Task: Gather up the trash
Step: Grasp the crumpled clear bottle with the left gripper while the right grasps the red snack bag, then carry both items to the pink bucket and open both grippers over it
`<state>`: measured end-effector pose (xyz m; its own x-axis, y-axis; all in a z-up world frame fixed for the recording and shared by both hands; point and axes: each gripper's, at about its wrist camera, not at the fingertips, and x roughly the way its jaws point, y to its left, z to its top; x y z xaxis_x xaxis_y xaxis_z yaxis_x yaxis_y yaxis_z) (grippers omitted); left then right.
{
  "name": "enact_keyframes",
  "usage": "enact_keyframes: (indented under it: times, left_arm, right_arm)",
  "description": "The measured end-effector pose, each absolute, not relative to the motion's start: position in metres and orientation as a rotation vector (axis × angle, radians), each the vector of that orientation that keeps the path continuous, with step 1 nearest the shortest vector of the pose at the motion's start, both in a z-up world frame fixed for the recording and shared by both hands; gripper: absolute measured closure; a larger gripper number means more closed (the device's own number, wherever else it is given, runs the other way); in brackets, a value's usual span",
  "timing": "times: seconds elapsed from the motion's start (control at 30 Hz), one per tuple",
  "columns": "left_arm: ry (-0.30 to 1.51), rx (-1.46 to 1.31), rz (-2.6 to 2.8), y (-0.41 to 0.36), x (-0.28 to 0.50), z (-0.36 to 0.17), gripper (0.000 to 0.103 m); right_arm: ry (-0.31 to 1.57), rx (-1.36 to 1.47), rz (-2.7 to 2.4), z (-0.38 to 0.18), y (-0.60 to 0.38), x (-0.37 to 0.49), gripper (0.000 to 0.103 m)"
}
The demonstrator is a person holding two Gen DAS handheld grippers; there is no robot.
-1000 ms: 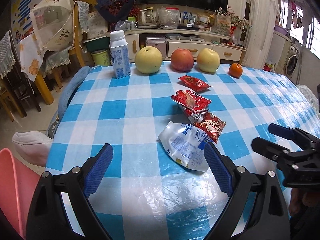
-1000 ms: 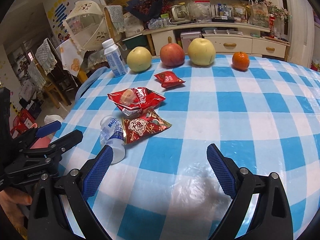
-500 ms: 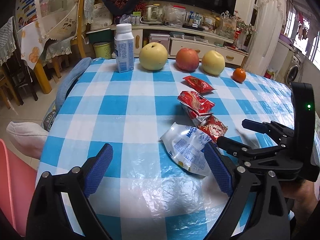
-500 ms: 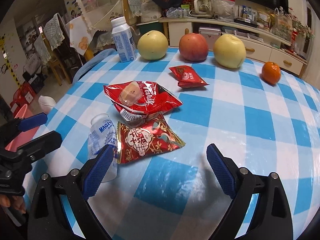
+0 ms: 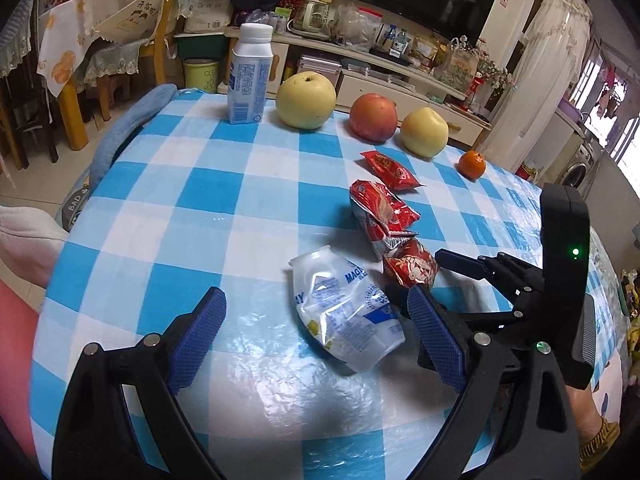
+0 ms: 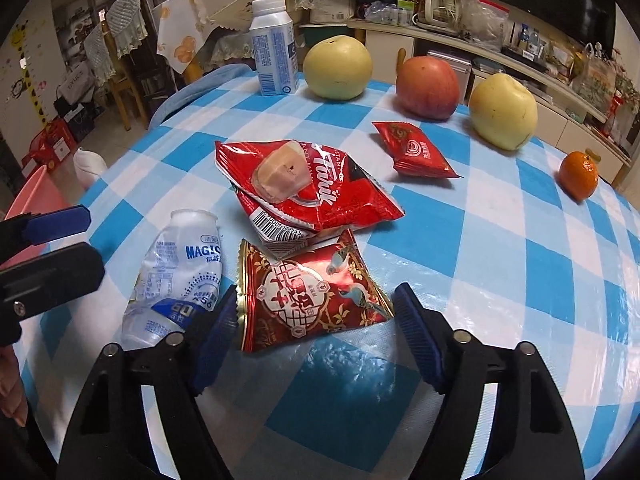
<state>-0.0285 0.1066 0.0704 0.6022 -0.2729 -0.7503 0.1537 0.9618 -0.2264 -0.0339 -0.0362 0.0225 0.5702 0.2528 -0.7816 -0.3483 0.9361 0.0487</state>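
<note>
- Bench point(image 5: 248, 216) draped in a blue-and-white checked cover, glossy under the light.
- Left tongs point(image 5: 316, 332) hovering wide open, nothing gripped — crushed clear bottle point(image 5: 344, 312) lying between the blue pads but clear of both.
- Right tongs point(image 6: 316, 320) partly open, jaws just closing in; red-and-gold wrapper point(image 6: 308, 292) lying flat between the pads. Left pad right at the wrapper's crimped edge, right pad just beside its far corner; firm contact not possible to tell, so not counted as gripped.
- In the left wrist view, right tongs point(image 5: 416, 276) reaching in from the right, black fingers flanking the same wrapper point(image 5: 408, 268).
- In the right wrist view, left tongs point(image 6: 68, 244) seen at the left edge, beside the bottle point(image 6: 176, 276).
- Large red snack bag point(image 6: 304, 196), crumpled, barcode showing, resting just behind the wrapper and overlapping its upper edge.
- Small red packet point(image 6: 412, 156) farther back, apart from the bag.
- Along the far edge of the bench: white-capped milk bottle point(image 6: 274, 56) standing upright, then a yellow pear point(image 6: 338, 68), a red apple point(image 6: 428, 88), a second yellow fruit point(image 6: 504, 112) — and a small orange point(image 6: 578, 176) off to the right.
- Pink bin rim point(image 6: 36, 196) visible low at the left, off the bench.
</note>
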Motion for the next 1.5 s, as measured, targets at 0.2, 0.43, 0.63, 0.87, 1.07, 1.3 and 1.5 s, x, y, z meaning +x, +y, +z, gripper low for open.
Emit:
enact_keyframes:
  times: [0.2,0.43,0.63,0.87,1.07,1.3,1.5]
  left_arm:
    - [0.912,-0.107,-0.252,0.089,-0.026,0.062,0.01]
    - [0.937,-0.029,-0.215,0.068,-0.02,0.049,0.01]
    - [0.968,0.016,-0.133,0.063,-0.009,0.036,0.01]
    - [0.968,0.032,-0.11,0.062,-0.005,0.031,0.022]
    - [0.956,0.046,-0.104,0.063,-0.005,0.032,0.038]
    - [0.953,0.037,-0.127,0.065,-0.005,0.032,0.038]
    - [0.952,0.015,-0.149,0.07,-0.006,0.033,0.038]
  right_arm:
    - [0.888,-0.099,0.361,0.028,-0.05,-0.042,0.047]
    - [0.897,-0.063,0.337,0.03,-0.072,-0.049,0.05]
    - [0.898,-0.041,0.334,0.032,-0.084,-0.057,0.05]
    - [0.908,-0.051,0.349,0.031,-0.092,-0.072,0.047]
    - [0.914,-0.033,0.332,0.027,-0.097,-0.071,0.027]
    - [0.922,-0.055,0.327,0.022,-0.091,-0.064,0.021]
    - [0.913,-0.082,0.318,0.021,-0.089,-0.063,0.026]
